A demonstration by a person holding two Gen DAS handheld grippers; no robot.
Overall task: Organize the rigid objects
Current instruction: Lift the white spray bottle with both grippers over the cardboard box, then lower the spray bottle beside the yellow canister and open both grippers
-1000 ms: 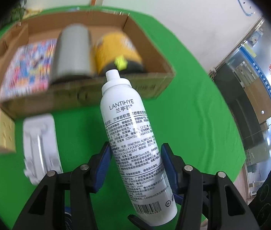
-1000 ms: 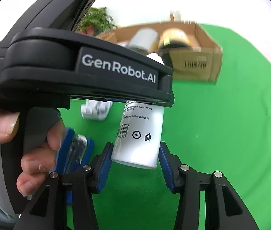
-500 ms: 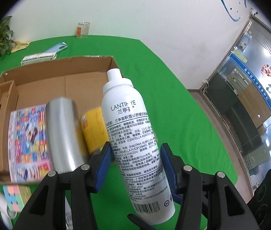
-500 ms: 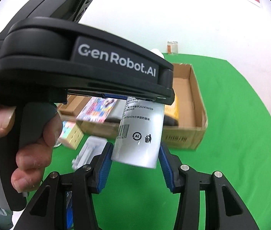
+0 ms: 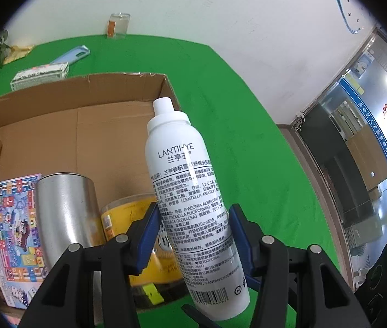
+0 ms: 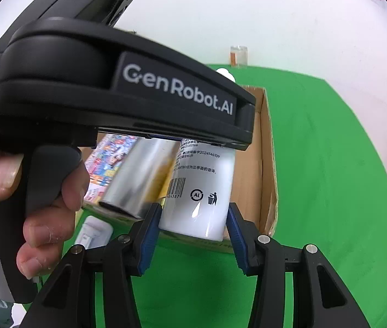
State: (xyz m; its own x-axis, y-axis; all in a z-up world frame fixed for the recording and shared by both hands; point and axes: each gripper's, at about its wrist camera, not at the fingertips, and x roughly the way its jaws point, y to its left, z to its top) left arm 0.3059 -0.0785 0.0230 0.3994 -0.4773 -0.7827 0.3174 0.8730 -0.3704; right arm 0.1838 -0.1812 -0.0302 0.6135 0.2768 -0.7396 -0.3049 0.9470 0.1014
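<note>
Moved: both my grippers have carried the spray bottle (image 5: 193, 207) across the green cloth; it hung short of the cardboard box's near wall before, and now it hangs over the box.
Left gripper (image 5: 195, 235): clenched on the bottle's middle, blue pads pressed to both sides of the label.
Right gripper (image 6: 193, 231): clamped on the bottle's base end, close by the barcode.
Bottle: white, tilted, cap pointing toward the box's far wall, held off the box floor by both grippers.
Cardboard box (image 5: 70, 125): open-topped; inside I see a steel tumbler (image 5: 65, 213), a yellow tub (image 5: 128, 227) beside it below the bottle, and a colourful booklet (image 5: 13, 235) flat against the box's left side.
Hand (image 6: 37, 213): wrapped round the left gripper's handle, left of the box in the right wrist view.
Beyond the box: a flat carton (image 5: 40, 75), a blue case (image 5: 70, 54) and a glass jar (image 5: 118, 24) by the wall.
</note>
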